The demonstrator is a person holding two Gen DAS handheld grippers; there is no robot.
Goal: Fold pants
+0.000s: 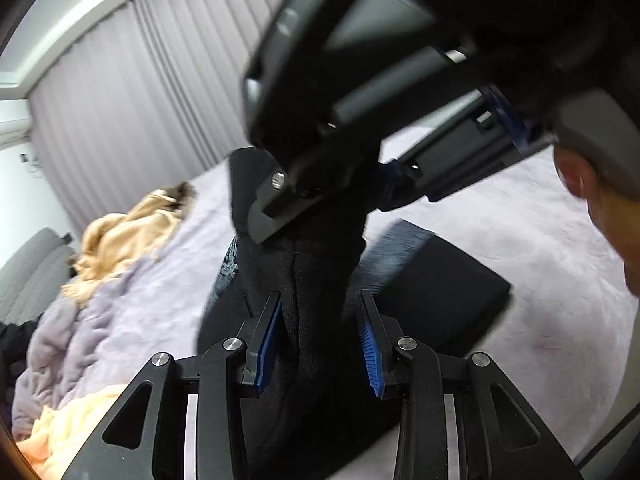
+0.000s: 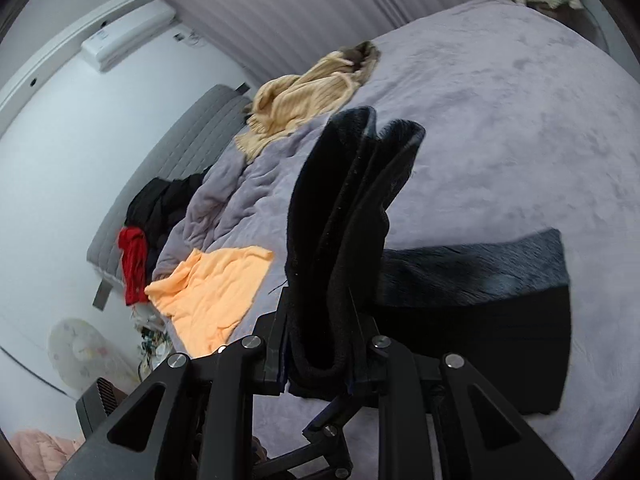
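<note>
The black fleece pants [image 2: 344, 200] hang in a thick upright fold above the bed, and their lower part [image 2: 480, 300] lies flat on the lavender cover. My right gripper [image 2: 320, 300] is shut on that fold, the bunched fabric filling the gap between its fingers. In the left wrist view my left gripper [image 1: 320, 300] is shut on the same pants [image 1: 316, 256], its blue pads [image 1: 370, 344] on either side of the cloth. The right gripper [image 1: 348, 196] looms just ahead and above it, gripping the fabric higher up.
A lavender bed cover [image 2: 500, 120] spreads under everything. A beige knit garment [image 2: 304, 96], an orange garment [image 2: 208, 292] and red and black clothes [image 2: 136, 260] lie along the left by the grey headboard [image 2: 192, 140]. A person's head [image 1: 600, 200] is at the right.
</note>
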